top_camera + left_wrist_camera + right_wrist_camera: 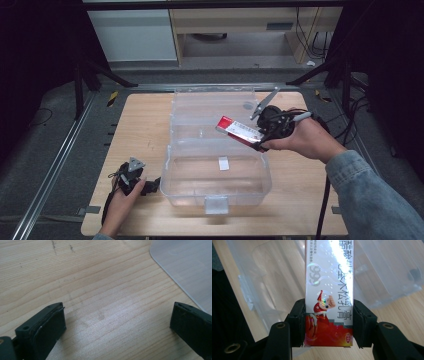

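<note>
While my right gripper (261, 135) clamps the slim red-and-white cardboard box (240, 131) over the clear plastic bin (216, 197), a tilt could slip it. My left gripper (150, 186) rests with jaws apart.

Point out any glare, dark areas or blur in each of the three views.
High view: surroundings dark, only the table lit. Left gripper view: soft sheen on the wood between the left gripper jaws. Right gripper view: strong glare washes out the top of the box held by the right gripper; the clear bin behind looks soft.
</note>
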The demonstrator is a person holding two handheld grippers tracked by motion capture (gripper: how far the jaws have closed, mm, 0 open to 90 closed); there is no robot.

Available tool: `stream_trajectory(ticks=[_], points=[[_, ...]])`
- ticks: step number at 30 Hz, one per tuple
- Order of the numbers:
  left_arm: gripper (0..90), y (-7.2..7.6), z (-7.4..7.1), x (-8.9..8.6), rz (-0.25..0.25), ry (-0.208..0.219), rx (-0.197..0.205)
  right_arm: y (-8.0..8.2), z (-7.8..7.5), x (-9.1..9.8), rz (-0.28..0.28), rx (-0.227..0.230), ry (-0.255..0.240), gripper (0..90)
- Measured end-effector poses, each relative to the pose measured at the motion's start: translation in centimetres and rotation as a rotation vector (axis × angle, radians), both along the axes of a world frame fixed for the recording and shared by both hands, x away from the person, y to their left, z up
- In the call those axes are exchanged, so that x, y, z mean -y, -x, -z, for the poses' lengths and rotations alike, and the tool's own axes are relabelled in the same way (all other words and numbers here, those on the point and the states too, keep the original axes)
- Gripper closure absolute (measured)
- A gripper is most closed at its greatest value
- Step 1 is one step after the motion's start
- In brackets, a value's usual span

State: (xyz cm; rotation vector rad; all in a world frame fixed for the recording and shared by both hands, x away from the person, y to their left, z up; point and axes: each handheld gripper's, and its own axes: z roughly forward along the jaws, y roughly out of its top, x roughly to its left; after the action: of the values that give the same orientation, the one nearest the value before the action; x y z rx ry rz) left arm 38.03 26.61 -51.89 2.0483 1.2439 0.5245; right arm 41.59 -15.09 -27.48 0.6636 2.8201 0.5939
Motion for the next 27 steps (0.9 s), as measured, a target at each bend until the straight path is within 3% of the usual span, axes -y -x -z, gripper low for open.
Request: stream_trajectory(ticks=[14,27], points=[[0.0,0.0,0.0,0.0,0.001,-0.001,-0.001,0.3,1.2,-5.3,-0.137,-0.034,0.059,51.6],[0.0,0.0,0.0,0.0,0.000,-0.001,-0.001,0.6,2.5,-8.3,-0.228,-0.057,0.074,51.6]])
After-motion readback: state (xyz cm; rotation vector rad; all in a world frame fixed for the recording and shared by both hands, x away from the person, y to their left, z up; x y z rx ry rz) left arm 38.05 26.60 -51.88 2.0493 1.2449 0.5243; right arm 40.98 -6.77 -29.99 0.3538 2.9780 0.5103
